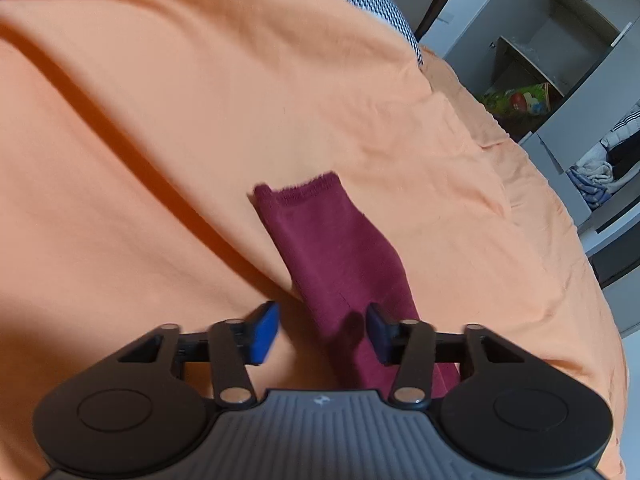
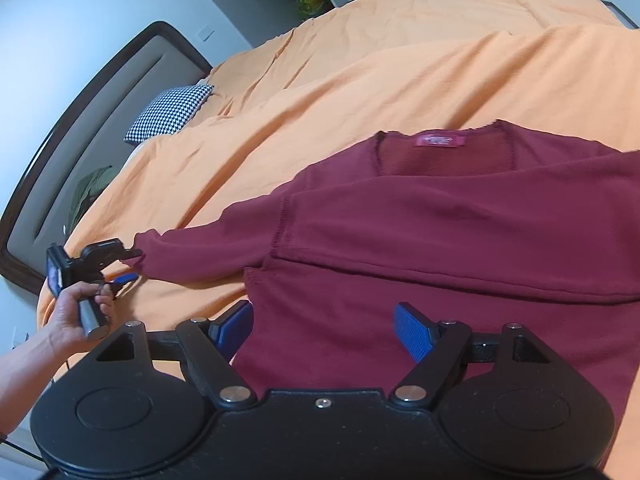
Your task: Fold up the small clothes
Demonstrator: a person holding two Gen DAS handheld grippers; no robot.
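A maroon sweater [image 2: 460, 240] lies flat on the orange bedspread [image 2: 360, 72], neckline and pink label [image 2: 439, 141] at the far side, hem toward the near side. One sleeve looks already folded across the chest, forming a band with a straight lower edge; the other sleeve [image 2: 200, 252] stretches out to the left, which is likely why the left gripper [image 2: 128, 266] sits at its cuff: that sleeve is the next part to bring in.

From the left wrist view, the left gripper [image 1: 322, 332] has its blue pads spread, one on either side of the sleeve [image 1: 340, 256], with the cuff [image 1: 308, 190] pointing away. It is released, holding nothing, though motion blur makes it hard to say whether a pad touches the cloth. The hand [image 2: 80, 312] grips the handle low at the bed's left edge, forearm reaching in from the near left.

The right gripper [image 2: 324, 330] hovers over the sweater's lower body near the hem, jaws wide apart, also released, apparently poised to pin or lift the hem. A checked pillow [image 2: 170, 114] rests far left by the headboard.
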